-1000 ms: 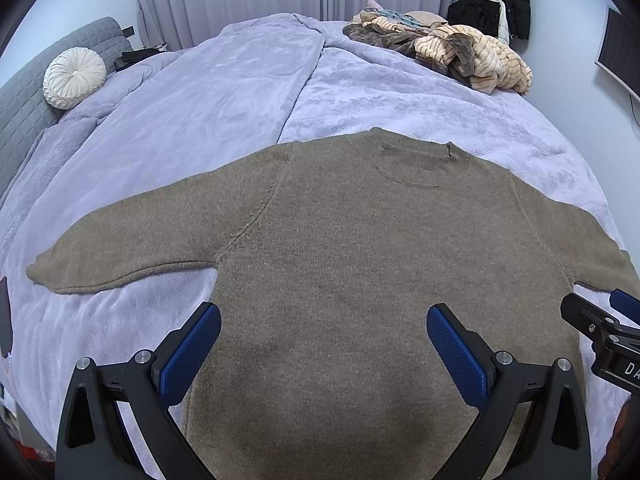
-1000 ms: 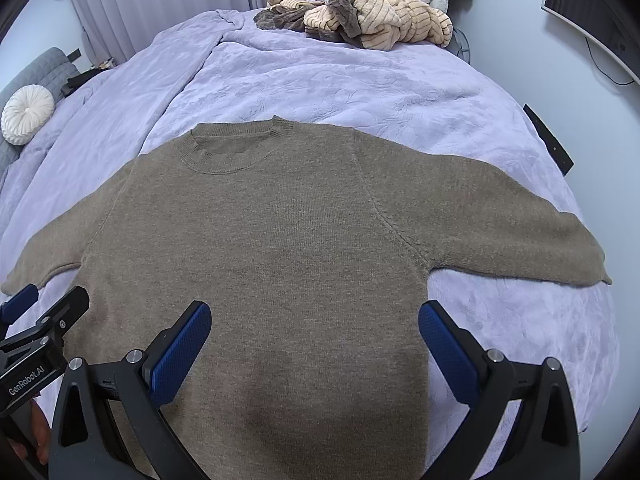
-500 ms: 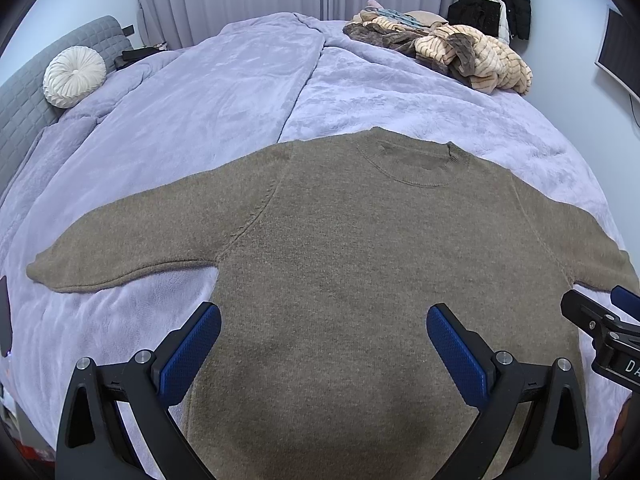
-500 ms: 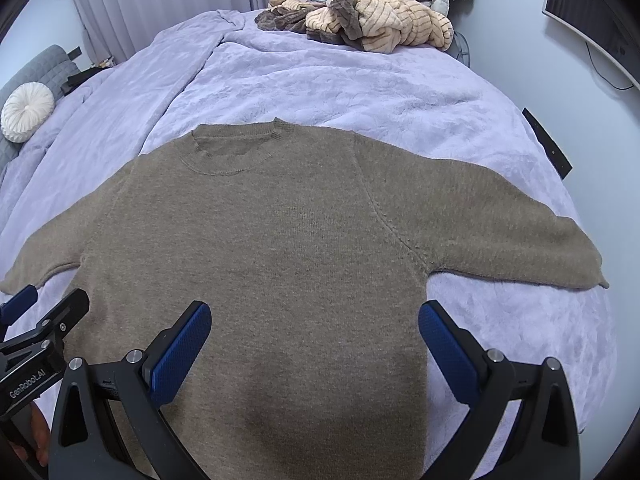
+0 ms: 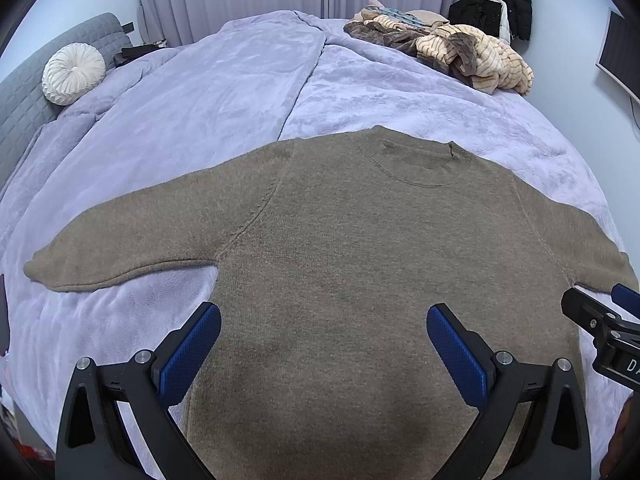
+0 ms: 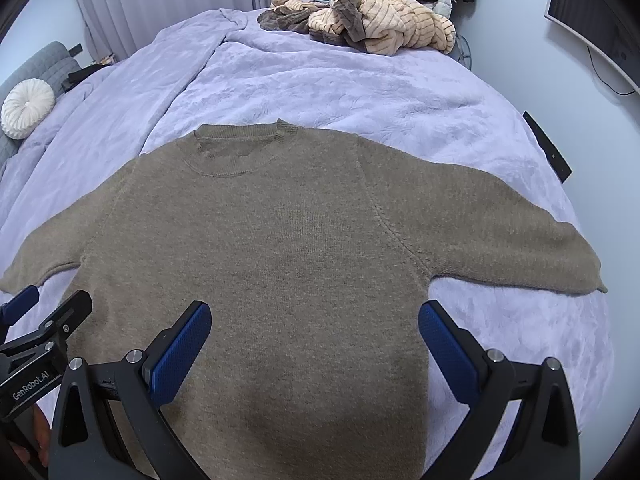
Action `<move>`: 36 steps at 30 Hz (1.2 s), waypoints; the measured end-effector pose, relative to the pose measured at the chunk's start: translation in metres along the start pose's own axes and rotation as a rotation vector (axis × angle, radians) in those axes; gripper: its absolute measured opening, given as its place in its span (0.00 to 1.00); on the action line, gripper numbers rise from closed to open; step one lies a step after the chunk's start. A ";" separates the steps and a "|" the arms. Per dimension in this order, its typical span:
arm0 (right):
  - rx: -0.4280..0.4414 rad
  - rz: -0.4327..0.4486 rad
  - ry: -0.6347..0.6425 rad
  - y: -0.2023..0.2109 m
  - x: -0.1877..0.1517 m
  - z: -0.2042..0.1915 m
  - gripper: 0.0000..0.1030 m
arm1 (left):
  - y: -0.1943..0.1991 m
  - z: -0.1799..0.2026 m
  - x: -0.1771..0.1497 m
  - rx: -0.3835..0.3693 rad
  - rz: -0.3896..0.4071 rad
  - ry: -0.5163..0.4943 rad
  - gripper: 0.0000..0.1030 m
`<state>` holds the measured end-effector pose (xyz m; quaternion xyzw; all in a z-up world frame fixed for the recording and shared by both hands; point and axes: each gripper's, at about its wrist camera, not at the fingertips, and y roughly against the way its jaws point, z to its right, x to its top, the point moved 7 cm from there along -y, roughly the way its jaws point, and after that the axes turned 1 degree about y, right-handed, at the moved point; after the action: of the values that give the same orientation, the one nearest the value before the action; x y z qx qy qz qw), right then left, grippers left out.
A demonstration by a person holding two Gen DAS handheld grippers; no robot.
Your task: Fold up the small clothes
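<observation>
A brown knit sweater [image 5: 352,248] [image 6: 280,240] lies flat and face up on the lavender bed cover, neck away from me, both sleeves spread out sideways. My left gripper [image 5: 324,344] hovers open over the sweater's lower left body, nothing between its blue pads. Over the lower right body my right gripper [image 6: 314,340] is open too and holds nothing. Each gripper shows at the edge of the other's view: the right one [image 5: 600,320] by the right sleeve, the left one [image 6: 40,320] by the left sleeve. The hem is hidden below the frame.
A pile of striped cream and brown clothes [image 5: 460,56] [image 6: 368,20] sits at the bed's far right. A round white cushion [image 5: 74,74] rests by the grey headboard [image 5: 20,112] at left. Curtains hang behind; a dark screen [image 6: 592,12] is on the right wall.
</observation>
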<state>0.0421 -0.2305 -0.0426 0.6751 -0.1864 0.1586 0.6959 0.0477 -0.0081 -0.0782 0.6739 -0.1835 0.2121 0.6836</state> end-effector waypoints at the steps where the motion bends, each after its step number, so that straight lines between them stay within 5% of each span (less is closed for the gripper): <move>1: 0.001 0.001 -0.001 0.000 -0.001 0.000 1.00 | -0.001 0.000 0.001 -0.001 -0.001 0.000 1.00; 24: -0.002 -0.056 0.004 -0.027 -0.009 -0.019 1.00 | -0.026 -0.033 0.003 -0.033 -0.037 0.058 1.00; 36: 0.117 -0.049 0.096 -0.032 -0.016 -0.095 1.00 | -0.038 -0.135 -0.001 -0.012 -0.006 0.214 1.00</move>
<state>0.0473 -0.1362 -0.0803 0.7105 -0.1265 0.1845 0.6672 0.0628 0.1265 -0.1144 0.6436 -0.1086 0.2798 0.7040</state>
